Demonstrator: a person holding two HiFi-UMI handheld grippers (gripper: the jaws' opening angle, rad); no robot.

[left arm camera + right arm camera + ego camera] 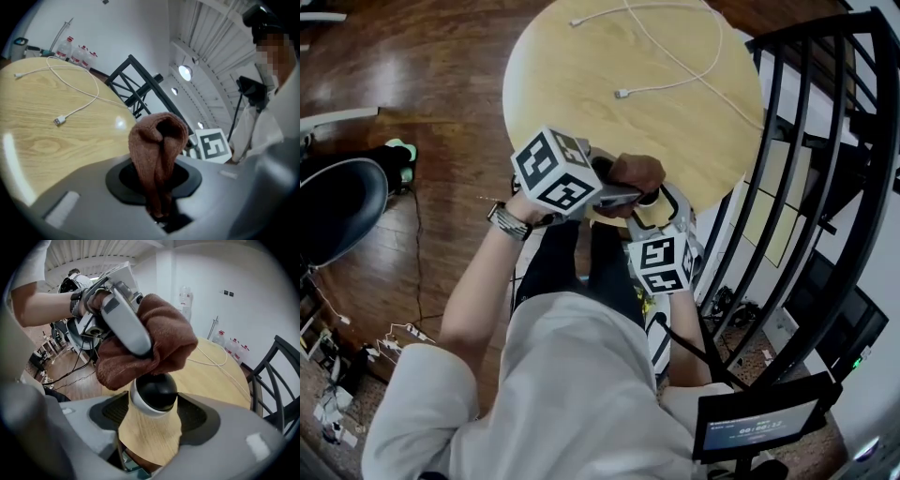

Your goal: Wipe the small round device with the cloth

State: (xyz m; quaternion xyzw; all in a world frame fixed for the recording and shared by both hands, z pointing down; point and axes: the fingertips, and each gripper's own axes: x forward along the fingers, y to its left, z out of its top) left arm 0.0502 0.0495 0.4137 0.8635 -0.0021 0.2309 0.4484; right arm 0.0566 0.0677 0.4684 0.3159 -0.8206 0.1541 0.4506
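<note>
One round wooden table (581, 84), white cable (622, 93), dark floor (412, 84), cloth (157, 341) on device (157, 392)

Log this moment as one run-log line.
left gripper: shut on cloth | right gripper: shut on small round device | contact: cloth on device top | place: above table edge

Round light-wood table (572, 94) stands on dark wooden floor (422, 84). White cable (622, 93) lies in loose loops on tabletop, plug end near middle.

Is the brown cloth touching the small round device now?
Touching. The right gripper view shows the cloth pressed onto the top of the device, no gap.
</note>
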